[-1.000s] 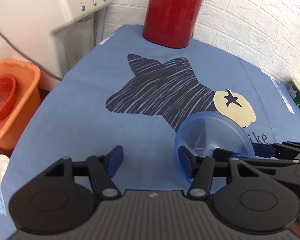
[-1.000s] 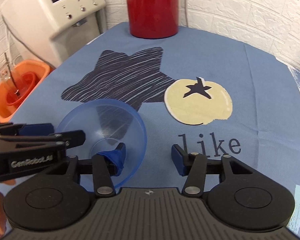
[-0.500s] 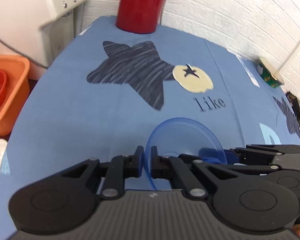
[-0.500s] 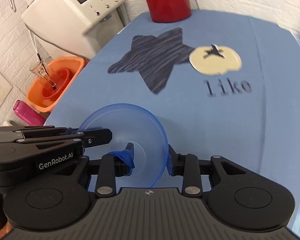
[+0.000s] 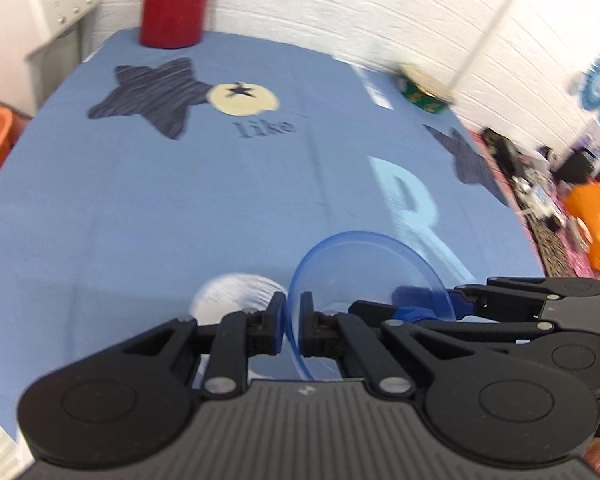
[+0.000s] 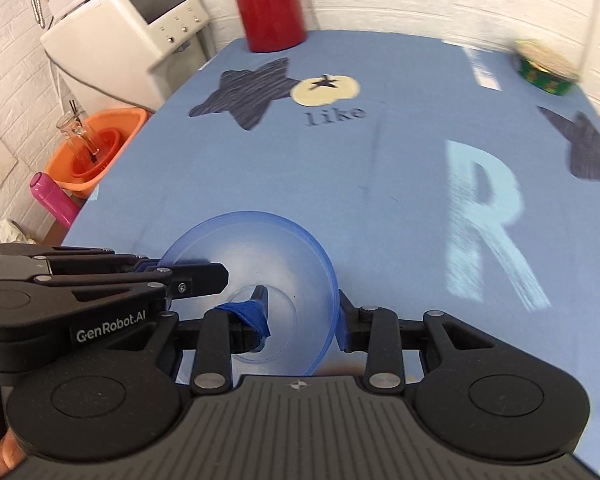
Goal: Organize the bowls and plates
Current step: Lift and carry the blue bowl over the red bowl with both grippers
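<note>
Both grippers are now carrying the blue bowl [image 6: 256, 280] up and back from the star print toward the near edge of the table [image 6: 380, 184], the views blurring with the swing. Left gripper [image 5: 291, 326] is pinching one side of the rim, its jaws narrowed onto the thin wall; right gripper [image 6: 302, 316] is clamping the opposite side, one taped finger [image 6: 248, 314] inside the bowl, the other outside. Gripping opposite sides is likely keeping the light bowl level in the air. Below it, a white dish [image 5: 236, 292] is lying near the table's near edge, blurred, possibly the stacking spot.
</note>
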Demonstrator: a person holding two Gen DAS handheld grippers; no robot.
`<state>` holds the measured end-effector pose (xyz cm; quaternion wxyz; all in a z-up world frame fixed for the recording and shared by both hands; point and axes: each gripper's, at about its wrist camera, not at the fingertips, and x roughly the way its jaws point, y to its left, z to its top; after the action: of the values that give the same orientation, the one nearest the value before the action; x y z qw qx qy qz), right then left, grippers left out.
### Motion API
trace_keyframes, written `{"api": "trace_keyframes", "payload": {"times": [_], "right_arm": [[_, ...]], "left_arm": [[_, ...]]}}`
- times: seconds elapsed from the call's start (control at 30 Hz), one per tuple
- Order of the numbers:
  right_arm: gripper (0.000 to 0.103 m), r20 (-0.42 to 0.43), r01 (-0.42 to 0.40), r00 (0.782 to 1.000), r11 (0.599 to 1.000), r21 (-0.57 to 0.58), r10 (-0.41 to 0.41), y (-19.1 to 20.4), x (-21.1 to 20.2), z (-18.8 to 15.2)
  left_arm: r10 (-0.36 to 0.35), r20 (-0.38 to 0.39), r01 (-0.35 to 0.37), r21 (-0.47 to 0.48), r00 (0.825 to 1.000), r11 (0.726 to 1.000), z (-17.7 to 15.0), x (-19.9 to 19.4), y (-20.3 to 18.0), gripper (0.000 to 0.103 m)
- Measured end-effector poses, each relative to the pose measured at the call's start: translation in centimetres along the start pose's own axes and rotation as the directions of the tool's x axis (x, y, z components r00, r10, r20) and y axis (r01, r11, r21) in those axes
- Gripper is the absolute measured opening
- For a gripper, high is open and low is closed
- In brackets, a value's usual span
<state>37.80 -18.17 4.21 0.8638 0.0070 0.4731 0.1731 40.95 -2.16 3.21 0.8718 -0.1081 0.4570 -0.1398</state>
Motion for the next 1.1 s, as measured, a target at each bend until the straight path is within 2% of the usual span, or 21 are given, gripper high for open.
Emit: {"api": "trace_keyframes", "payload": {"times": [0.13,0.27,0.4,0.57,0.63,0.67,0.7,0.73,0.77,0.93,1.1], "right_arm": [[0.018,0.004,0.034,0.999,0.998,0.047,-0.034,-2.2,-2.2,-3.9],[0.018,-0.01,0.034,0.999,0.995,0.092,-0.034,-3.4,-2.7,-6.9],[0.018,-0.007,0.023,1.0,0.995,0.096,-0.022,-3.7,-2.4,-8.5],[0.018,0.008,0.031,0.999,0.995,0.091,-0.032,-4.1,-2.5,-9.1],[0.019,0.029,0.025,0.999,0.994,0.11,-0.028,-4.5,-3.0,-9.3],[0.019,0.044,0.039,0.998,0.993,0.114,-0.044,-4.7,-3.4,-9.3],[0.02,0.062,0.055,0.996,0.992,0.117,-0.063,-4.9,-3.9,-9.4],[0.02,0.081,0.06,0.994,0.991,0.124,-0.07,-5.1,-4.3,-9.4],[0.021,0.099,0.057,0.993,0.989,0.135,-0.071,-5.4,-4.7,-9.5],[0.022,0.188,0.008,0.981,0.982,0.19,-0.044,-6.2,-6.5,-10.5],[0.024,0.254,-0.008,0.965,0.969,0.248,-0.058,-5.8,-7.2,-13.4]], "left_arm": [[-0.041,-0.021,0.042,0.051,0.999,0.998,-3.0,-0.3,-4.1,0.0],[-0.045,-0.047,0.049,0.099,0.998,0.994,-6.3,0.1,-7.1,0.0],[-0.028,-0.06,0.036,0.119,0.998,0.992,-8.2,0.3,-7.8,0.0],[-0.01,-0.05,0.016,0.139,0.999,0.99,-8.8,0.8,-7.8,0.0],[-0.018,-0.044,0.023,0.131,0.999,0.991,-8.8,0.7,-7.5,0.004],[-0.03,-0.042,0.035,0.125,0.999,0.992,-8.7,0.5,-7.3,0.012],[-0.025,-0.034,0.029,0.123,0.999,0.992,-8.5,0.2,-7.2,0.031],[-0.015,-0.013,0.017,0.126,1.0,0.992,-8.3,-0.2,-7.1,0.043],[-0.019,0.009,0.018,0.129,1.0,0.992,-8.2,-0.6,-6.9,0.05],[-0.039,0.062,0.029,0.153,0.997,0.988,-7.9,-2.6,-6.5,0.05],[-0.02,0.1,-0.001,0.211,0.995,0.977,-8.7,-3.7,-6.3,0.052]]}}
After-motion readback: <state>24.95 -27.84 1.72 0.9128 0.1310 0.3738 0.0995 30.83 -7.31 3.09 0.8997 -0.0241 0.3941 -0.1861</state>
